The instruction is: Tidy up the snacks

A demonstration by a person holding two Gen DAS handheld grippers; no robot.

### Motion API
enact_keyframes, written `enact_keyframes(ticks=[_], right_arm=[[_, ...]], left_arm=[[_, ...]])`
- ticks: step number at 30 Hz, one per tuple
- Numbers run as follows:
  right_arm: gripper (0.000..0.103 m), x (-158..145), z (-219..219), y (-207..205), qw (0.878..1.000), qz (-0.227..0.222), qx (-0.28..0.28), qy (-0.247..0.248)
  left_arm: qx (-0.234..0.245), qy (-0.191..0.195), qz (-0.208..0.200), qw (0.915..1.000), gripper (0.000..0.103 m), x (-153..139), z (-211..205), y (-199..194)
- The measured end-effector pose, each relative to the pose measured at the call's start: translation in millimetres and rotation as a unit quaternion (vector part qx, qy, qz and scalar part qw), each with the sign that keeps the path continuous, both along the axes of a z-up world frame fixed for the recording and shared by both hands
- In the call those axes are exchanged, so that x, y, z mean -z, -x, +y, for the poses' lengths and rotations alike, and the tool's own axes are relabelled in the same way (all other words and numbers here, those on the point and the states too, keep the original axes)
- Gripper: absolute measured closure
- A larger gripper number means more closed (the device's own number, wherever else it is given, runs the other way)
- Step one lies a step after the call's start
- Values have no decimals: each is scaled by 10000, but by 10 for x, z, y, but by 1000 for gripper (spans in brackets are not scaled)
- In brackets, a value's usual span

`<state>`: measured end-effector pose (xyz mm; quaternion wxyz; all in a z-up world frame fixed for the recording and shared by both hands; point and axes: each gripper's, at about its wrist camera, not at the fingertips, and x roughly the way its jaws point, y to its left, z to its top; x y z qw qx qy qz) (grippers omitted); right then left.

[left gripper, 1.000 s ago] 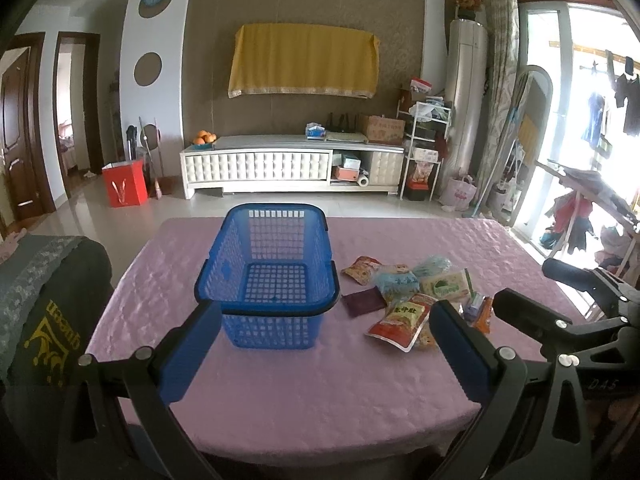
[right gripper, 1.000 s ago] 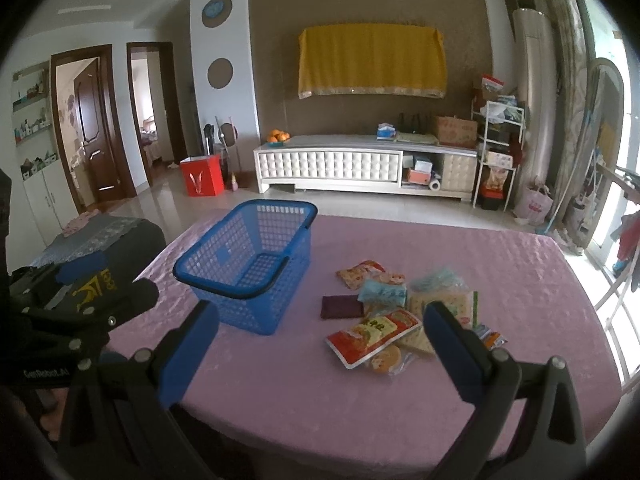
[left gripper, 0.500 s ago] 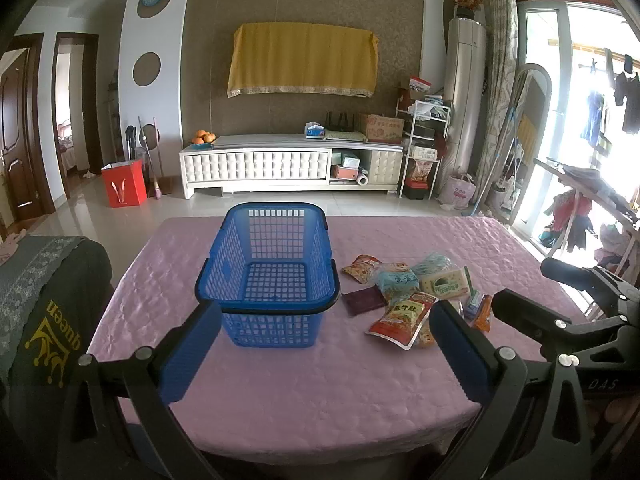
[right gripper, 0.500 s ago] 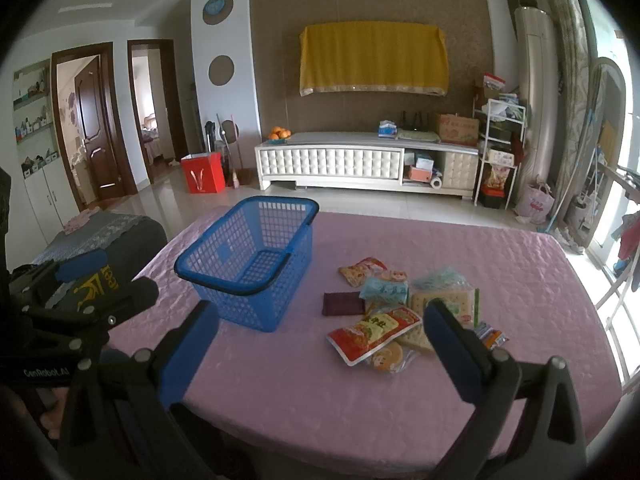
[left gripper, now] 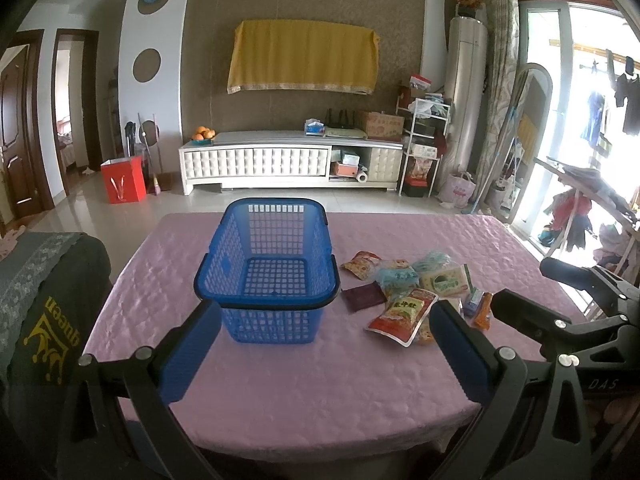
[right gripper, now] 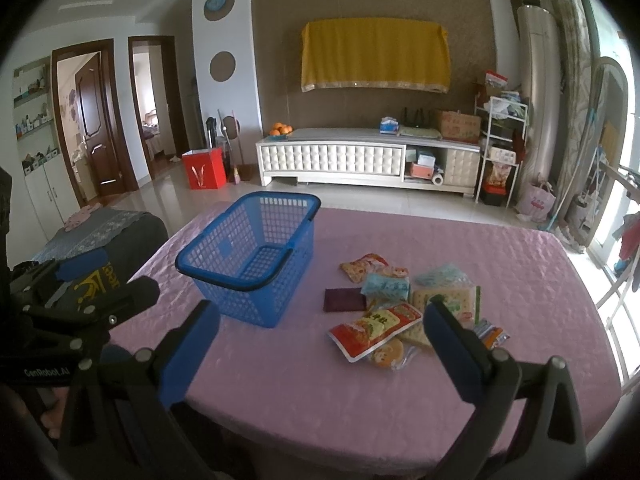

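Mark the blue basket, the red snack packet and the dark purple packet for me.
blue basket (left gripper: 267, 303), left wrist view, near rim
red snack packet (right gripper: 374, 330), right wrist view, printed front
dark purple packet (right gripper: 344, 300), right wrist view, flat top

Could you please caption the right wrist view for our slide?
Open right gripper faces an empty blue basket beside loose snack packets.
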<state>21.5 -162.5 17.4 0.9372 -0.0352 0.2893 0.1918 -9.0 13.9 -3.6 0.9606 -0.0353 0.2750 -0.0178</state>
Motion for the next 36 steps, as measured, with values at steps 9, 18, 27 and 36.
enact_keyframes(ticks=[9, 18, 27, 36], right_arm=[[0, -1, 5, -10, 10000, 17, 15, 9], [0, -10, -22, -22, 10000, 55, 23, -3], [0, -59, -213, -212, 9996, 165, 221, -42], [0, -30, -632, -586, 9968, 273, 744, -70]], left_arm=[[13, -16, 15, 10000, 0, 12, 5, -10], [24, -21, 22, 10000, 0, 21, 7, -13], [244, -100, 183, 9995, 0, -27, -138, -232], [618, -470, 396, 9962, 0, 7, -558, -765]])
